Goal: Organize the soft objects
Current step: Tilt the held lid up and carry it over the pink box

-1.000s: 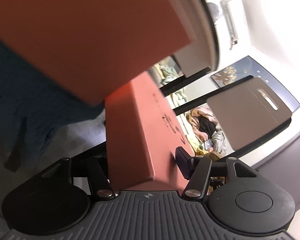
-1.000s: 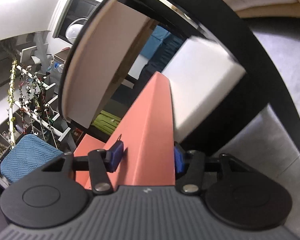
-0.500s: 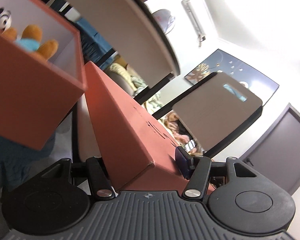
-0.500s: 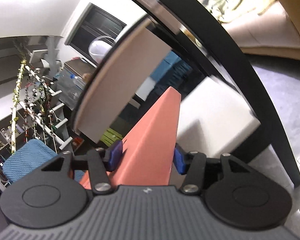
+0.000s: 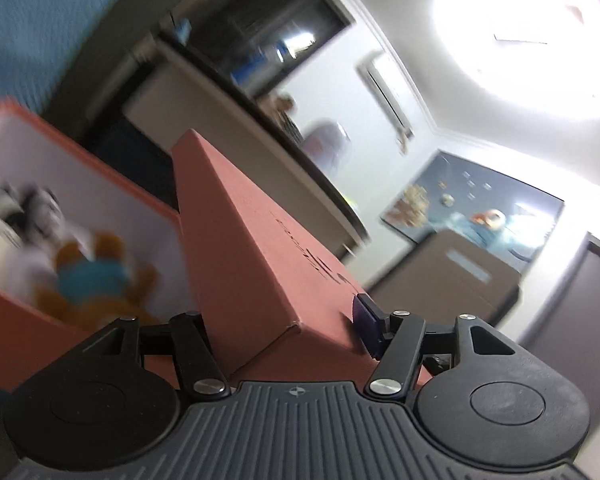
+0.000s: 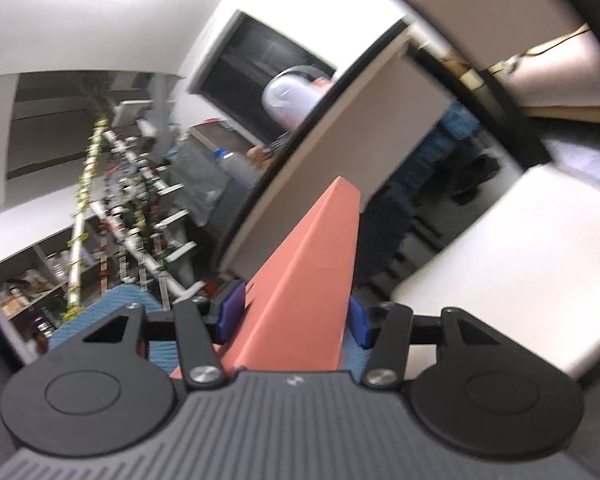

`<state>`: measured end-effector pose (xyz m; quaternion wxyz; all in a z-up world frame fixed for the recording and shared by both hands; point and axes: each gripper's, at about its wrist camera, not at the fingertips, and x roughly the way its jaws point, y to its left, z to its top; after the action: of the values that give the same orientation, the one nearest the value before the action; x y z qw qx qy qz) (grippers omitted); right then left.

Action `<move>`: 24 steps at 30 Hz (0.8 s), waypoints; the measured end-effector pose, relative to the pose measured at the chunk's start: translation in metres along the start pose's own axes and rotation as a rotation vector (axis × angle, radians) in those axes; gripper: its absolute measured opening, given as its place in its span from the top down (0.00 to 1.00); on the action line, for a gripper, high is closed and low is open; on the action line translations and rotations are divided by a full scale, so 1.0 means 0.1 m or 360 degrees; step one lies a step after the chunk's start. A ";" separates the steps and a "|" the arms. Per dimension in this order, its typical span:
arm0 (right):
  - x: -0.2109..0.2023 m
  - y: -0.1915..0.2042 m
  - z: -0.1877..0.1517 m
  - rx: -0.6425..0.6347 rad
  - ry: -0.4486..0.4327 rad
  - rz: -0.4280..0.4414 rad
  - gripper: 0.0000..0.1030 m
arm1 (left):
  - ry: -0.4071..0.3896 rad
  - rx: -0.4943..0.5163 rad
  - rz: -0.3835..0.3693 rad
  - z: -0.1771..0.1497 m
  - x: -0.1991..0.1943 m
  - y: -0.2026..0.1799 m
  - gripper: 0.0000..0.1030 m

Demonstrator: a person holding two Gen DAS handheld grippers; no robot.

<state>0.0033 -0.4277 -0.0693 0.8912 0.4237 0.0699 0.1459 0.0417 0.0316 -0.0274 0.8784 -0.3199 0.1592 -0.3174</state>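
Bright room; lid (image 5: 268,264) between hand-held gripper (image 5: 284,332) fingers

One orange box lid (image 5: 260,248) fills the left wrist view, one open orange box (image 5: 28,312) sits at nine o'clock holding two blurred plush toys, an orange-and-blue one (image 5: 96,280) and a black-and-white one (image 5: 24,208), and two framed pictures (image 5: 476,208) hang at two o'clock.

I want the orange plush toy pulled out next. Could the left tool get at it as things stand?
Probably not: the left tool is shut on the red lid, though the toy lies uncovered in the open box beside it.
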 end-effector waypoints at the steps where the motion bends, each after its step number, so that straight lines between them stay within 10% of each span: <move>1: 0.12 0.05 -0.05 0.0000 0.0013 0.0026 0.48 | -0.0035 0.0013 0.0038 0.07 -0.07 0.05 0.36; 10: 1.08 0.34 -0.65 0.0035 0.0128 0.0220 0.48 | -0.0202 0.0015 0.0331 0.31 -0.78 0.67 0.36; 24: 1.36 0.14 -1.03 0.0136 0.0138 0.0174 0.47 | -0.0200 -0.0016 0.0487 0.25 -0.88 0.97 0.29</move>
<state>0.1035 -0.3004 -0.1240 0.8592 0.4576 0.0915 0.2095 0.0317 0.1586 -0.0662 0.9231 -0.3155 0.1524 -0.1586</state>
